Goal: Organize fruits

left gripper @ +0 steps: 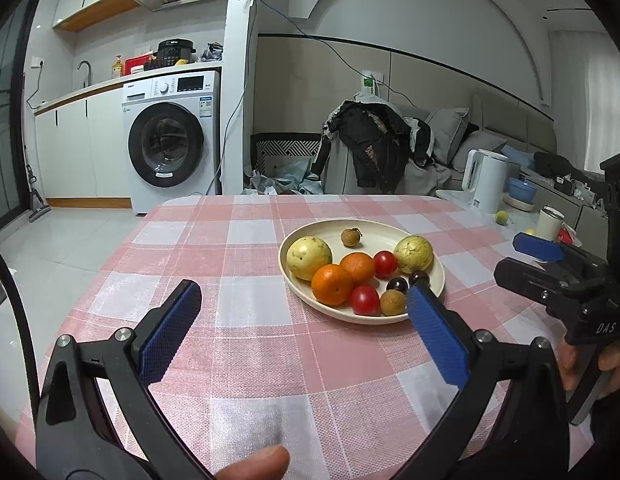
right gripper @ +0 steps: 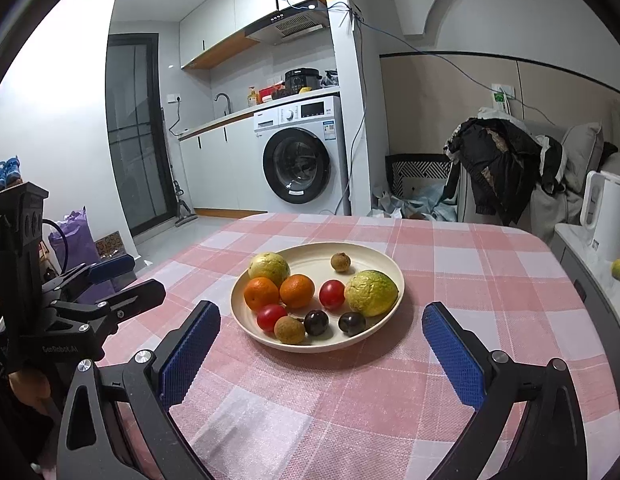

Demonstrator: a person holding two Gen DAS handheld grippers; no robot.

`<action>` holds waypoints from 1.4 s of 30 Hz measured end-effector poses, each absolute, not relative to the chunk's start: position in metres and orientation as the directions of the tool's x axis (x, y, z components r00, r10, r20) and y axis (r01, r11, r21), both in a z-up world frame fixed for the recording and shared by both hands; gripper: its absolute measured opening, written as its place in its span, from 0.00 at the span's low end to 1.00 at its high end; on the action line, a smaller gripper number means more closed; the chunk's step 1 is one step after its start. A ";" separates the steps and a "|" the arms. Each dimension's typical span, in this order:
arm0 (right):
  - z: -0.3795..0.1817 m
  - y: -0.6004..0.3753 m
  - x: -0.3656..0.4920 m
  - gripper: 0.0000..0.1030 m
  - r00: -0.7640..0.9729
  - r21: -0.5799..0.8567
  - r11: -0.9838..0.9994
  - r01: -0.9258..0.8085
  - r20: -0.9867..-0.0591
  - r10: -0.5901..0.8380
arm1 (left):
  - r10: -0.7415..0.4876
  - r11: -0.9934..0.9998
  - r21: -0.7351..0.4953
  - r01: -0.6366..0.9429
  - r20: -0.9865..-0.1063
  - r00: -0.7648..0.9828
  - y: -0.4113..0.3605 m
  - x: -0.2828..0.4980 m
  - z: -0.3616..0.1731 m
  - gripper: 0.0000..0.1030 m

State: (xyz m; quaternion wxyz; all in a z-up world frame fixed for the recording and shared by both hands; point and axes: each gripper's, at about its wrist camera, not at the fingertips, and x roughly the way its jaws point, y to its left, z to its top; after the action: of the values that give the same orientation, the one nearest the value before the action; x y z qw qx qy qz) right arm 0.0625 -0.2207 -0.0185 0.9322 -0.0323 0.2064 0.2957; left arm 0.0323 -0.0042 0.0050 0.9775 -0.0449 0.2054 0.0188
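Plate (right gripper: pixel 384 266), table centre: two oranges (right gripper: pixel 297 290), two tomatoes, two guavas, two longans, two dark grapes, all aboard. Your left gripper (left gripper: pixel 303 304) and right gripper (right gripper: pixel 322 326): jaws apart, empty, at six o'clock. Finished or unsorted—unclear; squeeze soft fruit gently.

In the left wrist view, the left gripper's right finger pad (left gripper: pixel 436 336) covered the near rim of the plate (left gripper: pixel 342 314) and part of one dark grape (left gripper: pixel 418 278). A fingertip (left gripper: pixel 255 465) was cut off by the bottom edge. The right gripper (left gripper: pixel 528 258) ran off the right edge. The kettle (right gripper: pixel 606 216) was clipped in the right wrist view.
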 end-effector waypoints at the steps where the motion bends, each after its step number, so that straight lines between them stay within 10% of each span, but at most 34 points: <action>1: -0.018 -0.220 0.061 1.00 0.742 0.053 0.822 -0.567 -0.401 0.538 | 0.015 0.995 -0.080 -0.052 -0.404 0.915 -0.004 0.032 0.005 0.99; 42: -0.015 -0.213 0.056 1.00 0.750 0.000 0.813 -0.582 -0.388 0.536 | -0.025 0.998 -0.061 0.002 -0.381 0.924 -0.015 0.029 0.008 0.99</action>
State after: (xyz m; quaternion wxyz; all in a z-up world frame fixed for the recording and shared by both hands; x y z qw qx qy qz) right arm 0.0559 -0.2129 -0.0153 0.9333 -0.0606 0.1883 0.2996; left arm 0.0287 -0.0148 0.0082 0.9804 -0.0297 0.1947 -0.0068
